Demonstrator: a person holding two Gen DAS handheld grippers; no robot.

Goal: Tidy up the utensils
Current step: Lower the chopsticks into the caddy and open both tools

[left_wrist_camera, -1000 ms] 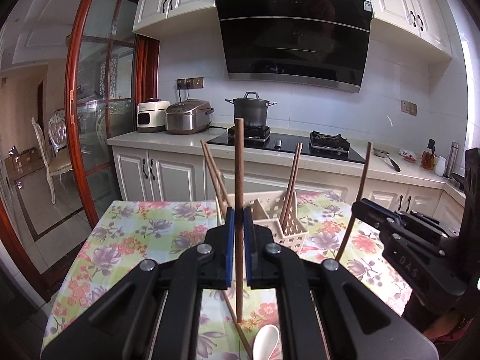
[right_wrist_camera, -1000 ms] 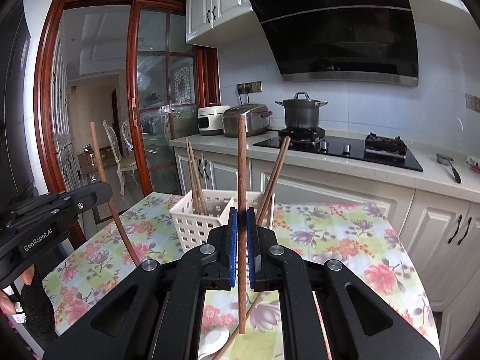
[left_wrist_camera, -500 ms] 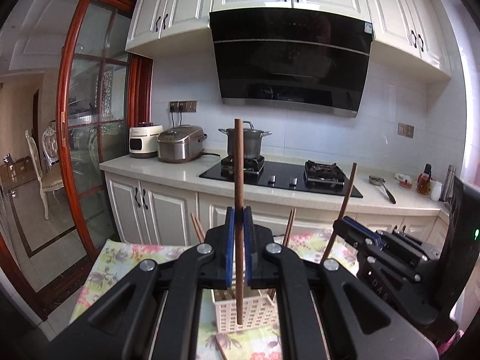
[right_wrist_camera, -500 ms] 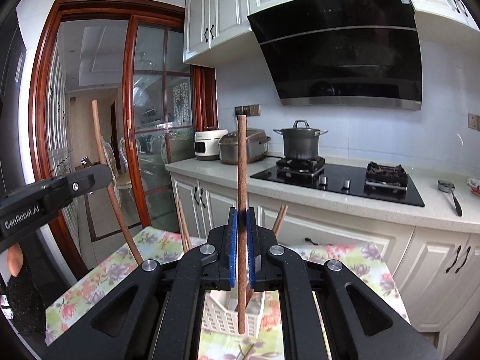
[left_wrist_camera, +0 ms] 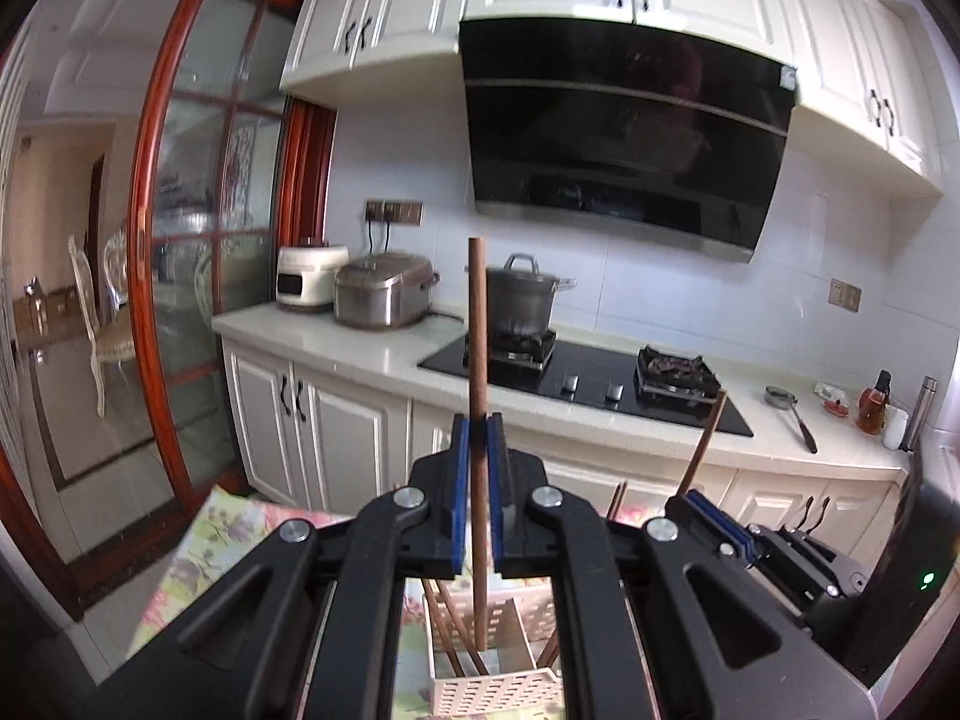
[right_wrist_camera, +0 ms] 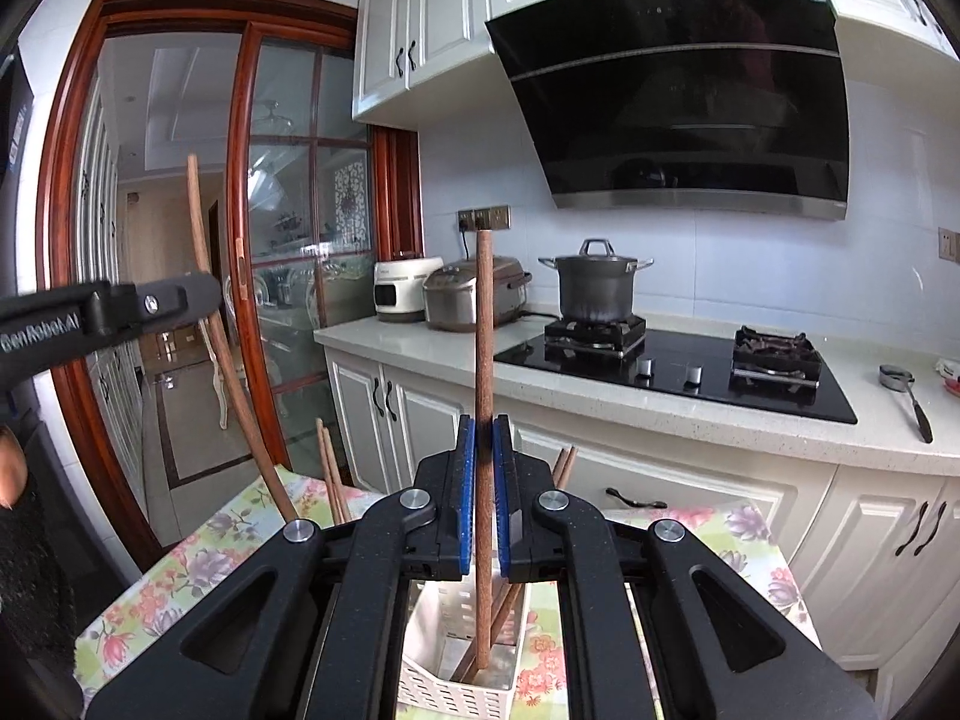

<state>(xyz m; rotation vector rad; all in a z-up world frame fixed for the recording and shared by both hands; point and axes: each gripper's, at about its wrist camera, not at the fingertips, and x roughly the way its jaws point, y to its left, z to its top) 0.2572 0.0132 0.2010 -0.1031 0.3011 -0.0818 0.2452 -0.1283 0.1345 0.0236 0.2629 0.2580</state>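
My left gripper (left_wrist_camera: 478, 429) is shut on a brown wooden chopstick (left_wrist_camera: 478, 360), held upright; its lower tip hangs in the mouth of the white slotted basket (left_wrist_camera: 498, 687), which holds several chopsticks. My right gripper (right_wrist_camera: 486, 429) is shut on another upright chopstick (right_wrist_camera: 483, 348); its lower tip is down inside the same basket (right_wrist_camera: 456, 684). The right gripper shows at the right in the left wrist view (left_wrist_camera: 714, 513) with its chopstick (left_wrist_camera: 705, 441). The left gripper shows at the left in the right wrist view (right_wrist_camera: 174, 303) with its chopstick (right_wrist_camera: 225, 360).
The basket stands on a table with a floral cloth (right_wrist_camera: 174, 576). Behind is a kitchen counter (right_wrist_camera: 690, 414) with a hob, a pot (right_wrist_camera: 594, 291) and two cookers. A red-framed glass door (left_wrist_camera: 180, 276) is at the left.
Both grippers have risen and moved over the basket, so it now lies right below them. The chopstick tips have come down into the basket's mouth.
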